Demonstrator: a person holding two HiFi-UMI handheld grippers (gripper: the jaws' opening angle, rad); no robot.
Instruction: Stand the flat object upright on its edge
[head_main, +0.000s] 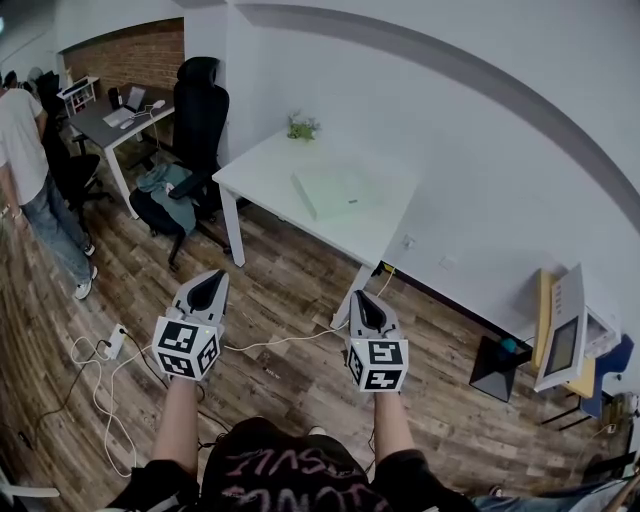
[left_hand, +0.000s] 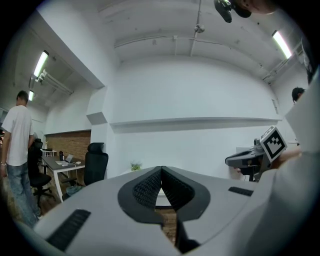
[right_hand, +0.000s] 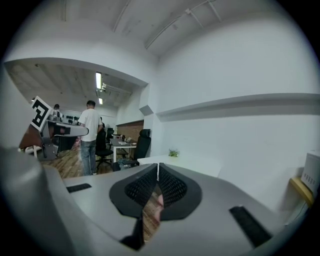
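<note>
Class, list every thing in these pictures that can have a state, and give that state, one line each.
left tool: shut, nothing between its jaws.
right tool: shut, nothing between its jaws.
flat object: lying flat on the white table, untouched.
potted plant: upright at the table's far edge.

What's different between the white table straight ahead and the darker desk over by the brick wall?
The white table is pale; the desk has a dark grey top. The white table carries a flat pale object and a small plant; the desk holds what looks like a laptop and small clutter. Both have white legs.
</note>
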